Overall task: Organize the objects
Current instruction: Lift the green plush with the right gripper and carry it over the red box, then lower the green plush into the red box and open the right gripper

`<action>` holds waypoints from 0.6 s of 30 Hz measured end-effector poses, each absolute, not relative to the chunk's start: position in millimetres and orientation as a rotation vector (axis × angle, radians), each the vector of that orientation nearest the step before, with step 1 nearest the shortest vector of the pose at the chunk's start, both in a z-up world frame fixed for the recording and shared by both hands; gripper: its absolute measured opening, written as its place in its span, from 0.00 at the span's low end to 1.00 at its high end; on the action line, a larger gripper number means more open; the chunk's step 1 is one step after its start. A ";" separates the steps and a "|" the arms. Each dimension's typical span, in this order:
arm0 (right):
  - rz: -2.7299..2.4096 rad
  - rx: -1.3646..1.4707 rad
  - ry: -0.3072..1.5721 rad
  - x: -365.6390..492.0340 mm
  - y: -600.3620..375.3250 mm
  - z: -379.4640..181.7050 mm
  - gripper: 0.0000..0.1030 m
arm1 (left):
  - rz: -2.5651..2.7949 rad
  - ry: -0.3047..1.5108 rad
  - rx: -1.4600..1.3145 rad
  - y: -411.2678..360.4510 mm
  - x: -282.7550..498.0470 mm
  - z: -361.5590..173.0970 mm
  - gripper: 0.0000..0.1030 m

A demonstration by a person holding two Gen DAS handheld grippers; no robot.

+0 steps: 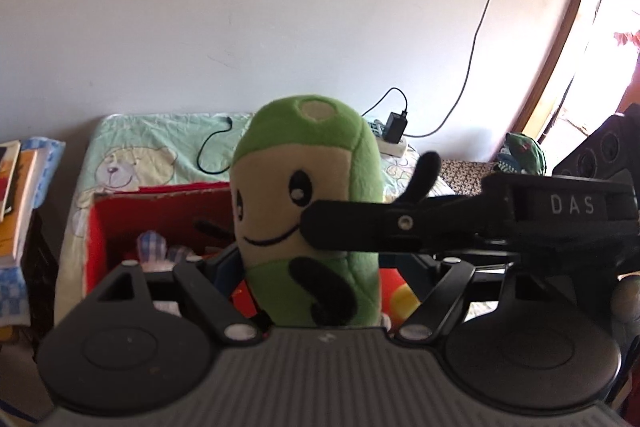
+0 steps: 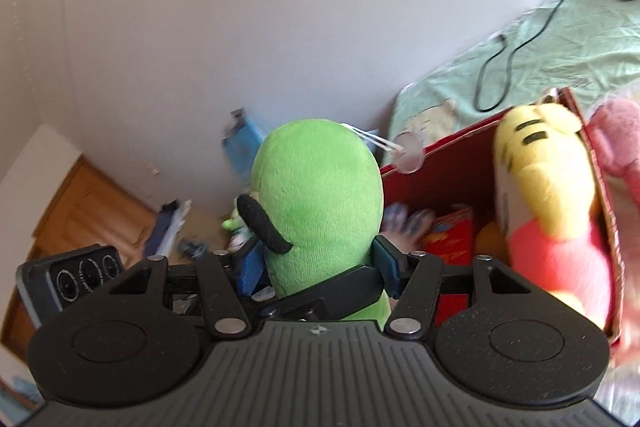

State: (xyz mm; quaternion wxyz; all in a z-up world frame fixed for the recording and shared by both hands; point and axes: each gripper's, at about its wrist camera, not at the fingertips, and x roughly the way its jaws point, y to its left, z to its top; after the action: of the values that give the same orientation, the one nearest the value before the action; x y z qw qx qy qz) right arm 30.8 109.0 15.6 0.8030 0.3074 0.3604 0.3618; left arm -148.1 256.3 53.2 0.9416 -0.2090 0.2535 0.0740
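Note:
A green plush toy (image 1: 308, 187) with a cream face and black limbs stands upright in the air in front of a red cardboard box (image 1: 160, 211). My left gripper (image 1: 312, 263) is shut on its lower body, blue pads at both sides. My right gripper (image 2: 320, 267) is shut on the same green plush toy (image 2: 320, 195) from behind, where a clear suction cup (image 2: 408, 151) hangs on a string. In the left wrist view the right gripper (image 1: 360, 231) reaches in from the right across the toy's face.
The red box (image 2: 452, 163) holds several toys; a yellow and pink plush (image 2: 536, 187) leans on its right wall. The box sits on a green bedsheet (image 1: 168, 139) with a black cable and a power strip (image 1: 394, 145). Books (image 1: 16, 195) are stacked at left.

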 end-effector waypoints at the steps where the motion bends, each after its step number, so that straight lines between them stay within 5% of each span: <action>1: 0.754 0.658 0.771 34.1 109.1 13.0 0.58 | 0.142 0.522 -0.429 258.8 -143.0 49.0 0.77; 18: 0.484 0.492 0.933 56.8 129.9 -25.0 0.59 | 0.113 0.692 -0.523 278.7 -105.8 -12.4 0.75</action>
State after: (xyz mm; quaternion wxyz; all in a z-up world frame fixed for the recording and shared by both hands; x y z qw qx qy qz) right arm 56.8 129.9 -25.0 0.8364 0.2325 0.4406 0.2285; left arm -105.8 278.7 -12.4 0.9060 -0.2531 0.3349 0.0546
